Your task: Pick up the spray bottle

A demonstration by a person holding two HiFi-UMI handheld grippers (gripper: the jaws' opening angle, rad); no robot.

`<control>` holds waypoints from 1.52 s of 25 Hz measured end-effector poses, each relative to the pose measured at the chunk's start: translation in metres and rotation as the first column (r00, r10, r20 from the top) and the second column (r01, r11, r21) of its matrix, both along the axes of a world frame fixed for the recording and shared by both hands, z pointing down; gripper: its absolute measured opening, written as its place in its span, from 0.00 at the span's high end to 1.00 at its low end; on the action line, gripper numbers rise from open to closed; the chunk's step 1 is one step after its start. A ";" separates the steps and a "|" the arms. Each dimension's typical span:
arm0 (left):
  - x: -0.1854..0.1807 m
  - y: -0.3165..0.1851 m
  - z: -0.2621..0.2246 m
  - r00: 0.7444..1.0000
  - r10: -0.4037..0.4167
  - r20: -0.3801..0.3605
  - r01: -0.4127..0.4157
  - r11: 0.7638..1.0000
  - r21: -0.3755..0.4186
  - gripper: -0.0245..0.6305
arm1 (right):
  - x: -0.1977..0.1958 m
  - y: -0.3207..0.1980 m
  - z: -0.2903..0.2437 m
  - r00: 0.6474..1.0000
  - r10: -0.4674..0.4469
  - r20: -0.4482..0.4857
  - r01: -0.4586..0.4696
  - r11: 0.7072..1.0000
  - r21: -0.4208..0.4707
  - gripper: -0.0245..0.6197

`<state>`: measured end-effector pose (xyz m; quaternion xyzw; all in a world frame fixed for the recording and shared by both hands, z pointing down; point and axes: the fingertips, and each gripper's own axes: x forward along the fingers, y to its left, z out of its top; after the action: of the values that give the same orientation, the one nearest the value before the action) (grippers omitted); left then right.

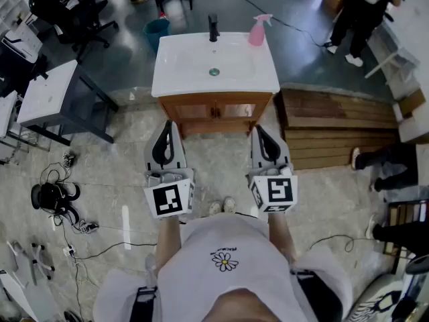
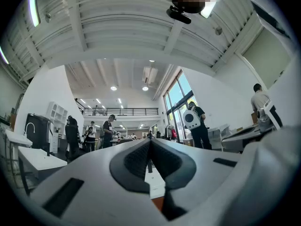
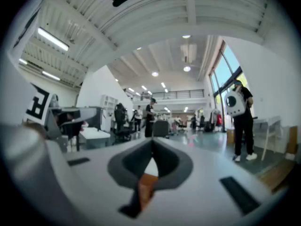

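The spray bottle (image 1: pixel 257 31) is pink and stands upright at the back right corner of the white counter (image 1: pixel 181 79), near the black faucet (image 1: pixel 214 27) that rises at the middle of the back edge. The basin is sunk in the counter, with its drain (image 1: pixel 214 72) in the middle. Under the counter there is a wooden cabinet (image 1: pixel 214 109).

The person stands in front of the cabinet and holds both grippers side by side, pointing toward it, well apart from the bottle. The left gripper (image 1: pixel 167 127) has its two fingers pressed together, and in the left gripper view (image 2: pixel 150 147) the dark pads meet with nothing held between them. The right gripper (image 1: pixel 259 131) is the same: in the right gripper view (image 3: pixel 152 147) its fingers are closed on each other and hold nothing.

A teal bucket (image 1: pixel 156 31) stands on the floor behind the left back corner of the counter.
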<state>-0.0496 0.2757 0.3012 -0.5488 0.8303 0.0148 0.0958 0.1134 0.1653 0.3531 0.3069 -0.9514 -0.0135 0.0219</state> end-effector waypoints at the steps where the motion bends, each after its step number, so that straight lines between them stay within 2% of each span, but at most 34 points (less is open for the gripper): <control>1: 0.000 0.000 -0.001 1.000 -0.001 0.002 0.001 1.000 0.001 0.94 | 0.000 0.000 -0.001 1.000 -0.003 0.000 0.003 1.000 0.004 0.92; 6: 0.003 -0.003 -0.004 1.000 -0.005 0.014 0.005 1.000 0.010 0.94 | 0.001 -0.002 -0.002 1.000 -0.010 -0.013 0.010 1.000 0.006 0.92; 11: 0.011 -0.003 -0.006 1.000 -0.003 0.025 0.003 1.000 0.004 0.94 | 0.008 -0.003 -0.006 1.000 -0.017 0.018 0.017 1.000 0.017 0.92; 16: 0.016 -0.006 -0.009 0.999 -0.006 0.036 0.006 1.000 0.008 0.94 | 0.007 -0.002 -0.012 0.993 -0.091 0.070 0.091 0.996 0.001 0.92; 23: 0.031 -0.012 -0.009 0.999 -0.010 0.031 0.010 1.000 0.006 0.94 | 0.011 0.002 -0.001 0.993 -0.120 -0.013 0.121 0.992 0.033 0.92; 32: 0.064 -0.019 -0.006 0.998 0.009 0.060 -0.011 1.000 0.030 0.94 | 0.031 -0.004 0.006 0.988 -0.151 0.030 0.151 0.988 0.023 0.92; 38: 0.066 -0.026 -0.016 0.997 0.010 0.078 -0.015 0.998 0.064 0.94 | 0.040 -0.006 -0.002 0.987 -0.156 0.034 0.154 0.986 0.062 0.92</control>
<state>0.0165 0.2496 0.2855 -0.5506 0.8216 0.0210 0.1458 0.1535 0.1596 0.3508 0.2326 -0.9718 -0.0373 -0.0067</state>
